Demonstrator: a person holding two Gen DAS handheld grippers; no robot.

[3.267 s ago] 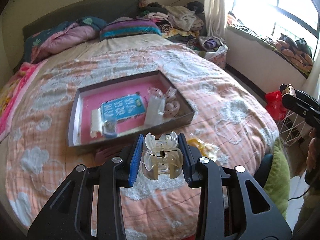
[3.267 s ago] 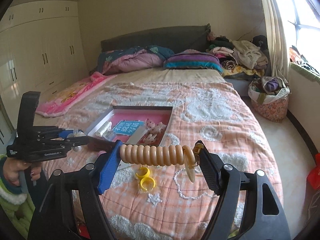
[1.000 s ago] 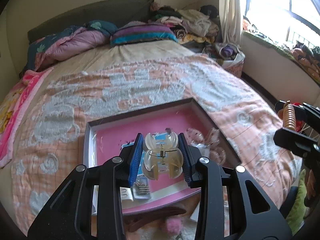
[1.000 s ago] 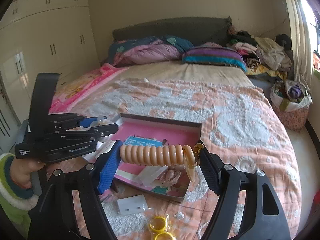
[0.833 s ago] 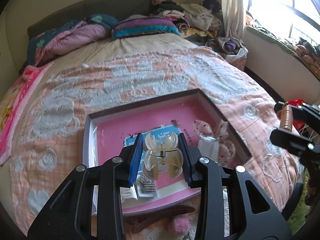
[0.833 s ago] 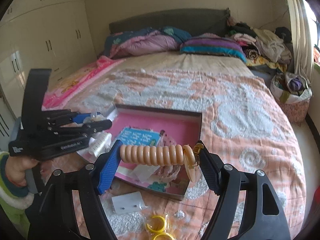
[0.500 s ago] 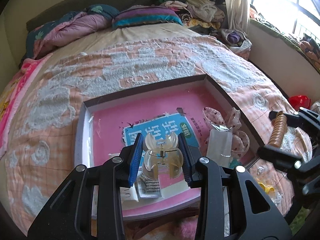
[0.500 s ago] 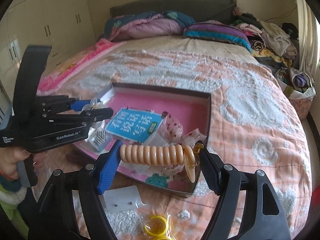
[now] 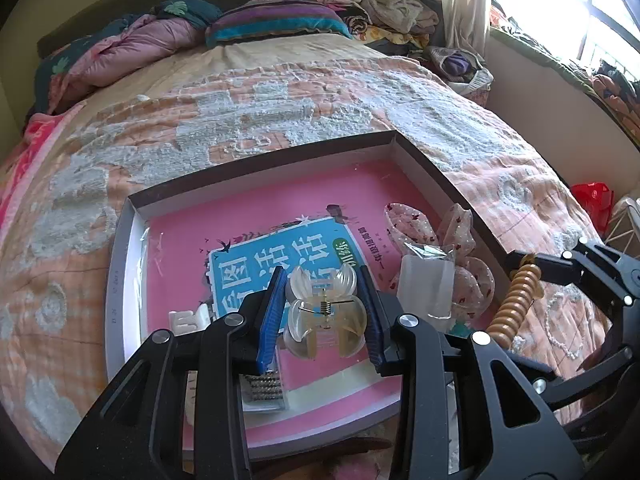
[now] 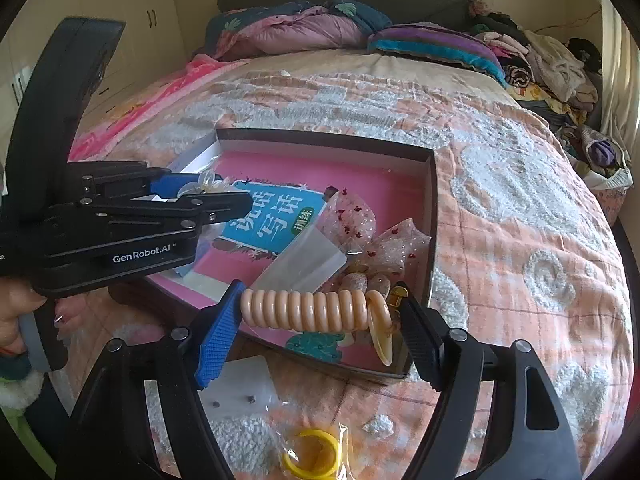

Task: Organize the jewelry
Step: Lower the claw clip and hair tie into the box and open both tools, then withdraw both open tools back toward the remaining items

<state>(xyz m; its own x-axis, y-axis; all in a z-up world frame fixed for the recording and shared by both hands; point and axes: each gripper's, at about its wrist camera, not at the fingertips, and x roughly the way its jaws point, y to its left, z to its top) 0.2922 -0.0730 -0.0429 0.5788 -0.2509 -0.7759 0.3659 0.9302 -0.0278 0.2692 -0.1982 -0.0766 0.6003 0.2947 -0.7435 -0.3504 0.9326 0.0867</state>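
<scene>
A shallow box with a pink floor (image 9: pixel 256 208) (image 10: pixel 360 184) lies on the bed. My left gripper (image 9: pixel 325 318) is shut on a clear hair claw clip (image 9: pixel 324 320) and holds it over the box's near left part, above a blue card (image 9: pixel 256 256). It also shows in the right wrist view (image 10: pixel 208 196). My right gripper (image 10: pixel 320 320) is shut on a beige spiral hair tie (image 10: pixel 312 310) over the box's near right corner; it shows in the left wrist view (image 9: pixel 516 304) too. Sheer spotted bows (image 9: pixel 416 228) and a clear packet (image 9: pixel 428 284) lie in the box.
On the blanket in front of the box lie a white earring card (image 10: pixel 240 388) and a bag of yellow rings (image 10: pixel 312 456). A small bead box (image 9: pixel 262 392) and a white roll (image 9: pixel 188 318) sit in the box. Pillows and clothes are piled at the far end.
Both grippers have moved forward and lower over the box, each still holding its item. The box fills more of both views.
</scene>
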